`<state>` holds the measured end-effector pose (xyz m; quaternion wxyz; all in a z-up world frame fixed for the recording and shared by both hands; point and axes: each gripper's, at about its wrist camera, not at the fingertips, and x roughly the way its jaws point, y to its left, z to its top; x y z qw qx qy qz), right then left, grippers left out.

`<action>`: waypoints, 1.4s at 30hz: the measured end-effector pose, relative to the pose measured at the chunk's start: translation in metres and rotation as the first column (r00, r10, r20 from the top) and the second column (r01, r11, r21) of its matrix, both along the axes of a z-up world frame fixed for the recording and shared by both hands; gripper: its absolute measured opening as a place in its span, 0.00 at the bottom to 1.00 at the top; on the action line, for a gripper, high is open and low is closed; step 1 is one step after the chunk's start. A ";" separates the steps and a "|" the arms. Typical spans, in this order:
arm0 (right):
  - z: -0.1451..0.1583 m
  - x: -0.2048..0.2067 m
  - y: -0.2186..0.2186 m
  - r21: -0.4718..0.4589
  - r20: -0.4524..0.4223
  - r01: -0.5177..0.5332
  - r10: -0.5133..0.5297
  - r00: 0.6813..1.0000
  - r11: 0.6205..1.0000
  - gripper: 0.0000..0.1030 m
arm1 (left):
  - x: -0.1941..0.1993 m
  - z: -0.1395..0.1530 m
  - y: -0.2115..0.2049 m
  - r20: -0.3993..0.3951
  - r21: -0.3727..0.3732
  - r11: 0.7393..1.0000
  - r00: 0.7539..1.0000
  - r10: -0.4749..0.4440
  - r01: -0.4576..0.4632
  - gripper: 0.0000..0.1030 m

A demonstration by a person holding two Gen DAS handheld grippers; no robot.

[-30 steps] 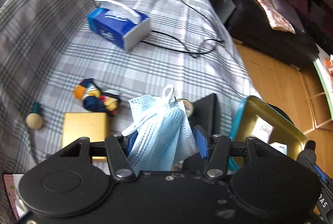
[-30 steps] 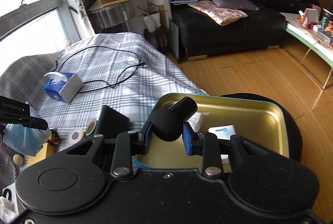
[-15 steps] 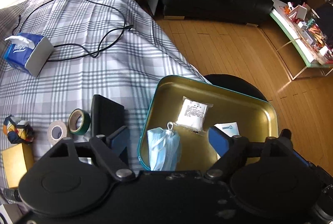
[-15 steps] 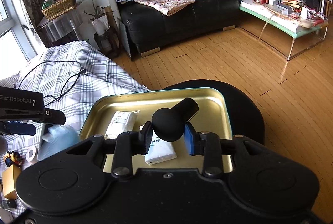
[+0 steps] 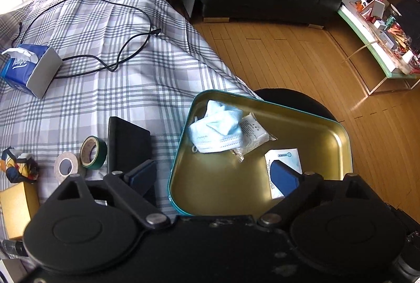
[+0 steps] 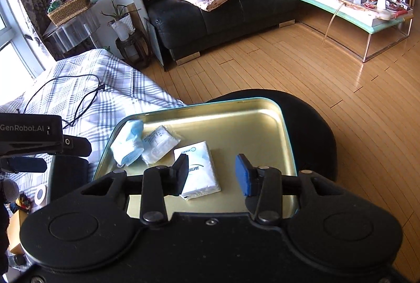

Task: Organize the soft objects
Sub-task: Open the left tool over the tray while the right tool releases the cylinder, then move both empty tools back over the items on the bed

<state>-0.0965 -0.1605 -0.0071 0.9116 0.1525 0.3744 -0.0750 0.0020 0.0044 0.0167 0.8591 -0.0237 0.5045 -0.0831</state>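
A teal-rimmed gold tray rests on a black stool beside the bed. In it lie a crumpled blue face mask, a clear packet of white wipes and a white tissue pack. My left gripper hovers over the tray's near edge, its jaws wide and still opening, with nothing between them. In the right wrist view the mask, the packet and the tissue pack lie in the tray. My right gripper is opening above the tissue pack, its jaws empty.
On the plaid bed are a blue tissue box, a black cable, two tape rolls, a black case, a colourful toy and a yellow box. Wood floor, a black sofa and a cluttered low table lie beyond.
My left gripper carried the mask from the bed to the tray and let it go; it now lies in the tray. My right gripper opened, and the black rounded object it held is out of view.
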 end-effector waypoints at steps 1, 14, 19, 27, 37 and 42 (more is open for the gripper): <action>0.000 0.000 0.001 -0.002 -0.001 -0.002 0.002 1.000 1.000 0.41 | -0.002 0.002 0.001 0.001 0.001 1.000 1.000 0.001 -0.001 0.91; 0.019 -0.002 0.035 -0.044 0.012 -0.074 0.075 0.997 0.996 0.41 | -0.037 0.021 0.065 0.035 -0.007 0.994 0.993 0.113 -0.113 0.93; 0.030 -0.004 0.066 -0.072 0.023 -0.141 0.143 0.989 0.987 0.41 | -0.057 0.034 0.113 0.062 -0.011 0.981 0.979 0.195 -0.195 0.93; 0.046 -0.008 0.133 -0.118 0.029 -0.286 0.291 0.956 0.951 0.41 | -0.098 0.058 0.203 0.121 0.000 0.932 0.925 0.359 -0.362 0.95; 0.046 -0.010 0.234 -0.157 -0.016 -0.494 0.498 0.867 0.855 0.42 | -0.157 0.089 0.315 0.215 0.011 0.807 0.790 0.574 -0.590 0.99; 0.038 -0.004 0.272 -0.167 -0.054 -0.560 0.559 0.827 0.812 0.42 | -0.183 0.093 0.353 0.231 -0.011 0.754 0.732 0.641 -0.657 0.99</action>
